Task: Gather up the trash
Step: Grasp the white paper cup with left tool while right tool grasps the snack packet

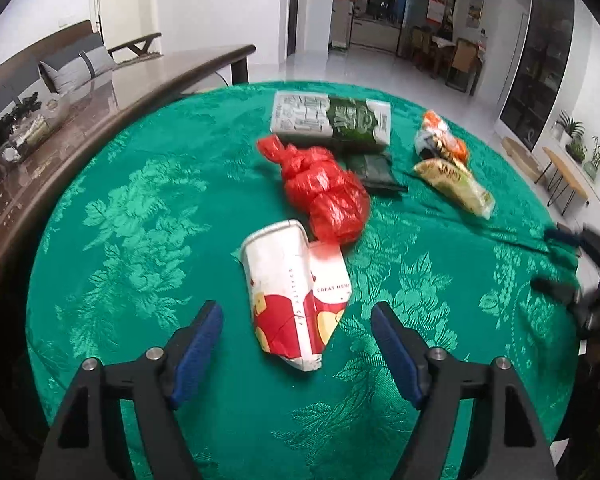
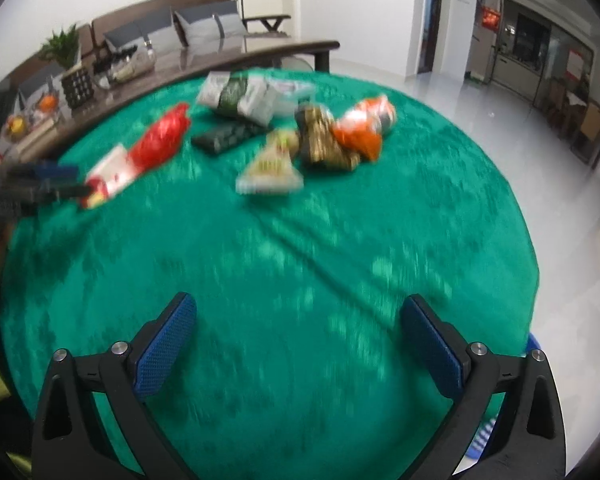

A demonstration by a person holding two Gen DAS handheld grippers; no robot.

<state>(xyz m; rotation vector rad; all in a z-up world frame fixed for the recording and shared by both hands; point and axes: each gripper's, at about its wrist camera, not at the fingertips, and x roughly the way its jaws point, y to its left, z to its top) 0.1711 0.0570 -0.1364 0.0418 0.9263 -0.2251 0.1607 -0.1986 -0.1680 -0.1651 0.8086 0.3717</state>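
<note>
We find the left gripper (image 1: 296,350) with its fingers spread wide and nothing held, the crushed cup (image 1: 290,292) lying straight ahead between the tips, its long axis running roughly along the fingers. The right gripper (image 2: 300,340) is likewise spread and empty over bare cloth (image 2: 300,248) (view blurred), well apart from the wrappers (image 2: 272,168); in our judgement the left is the nearer.
</note>
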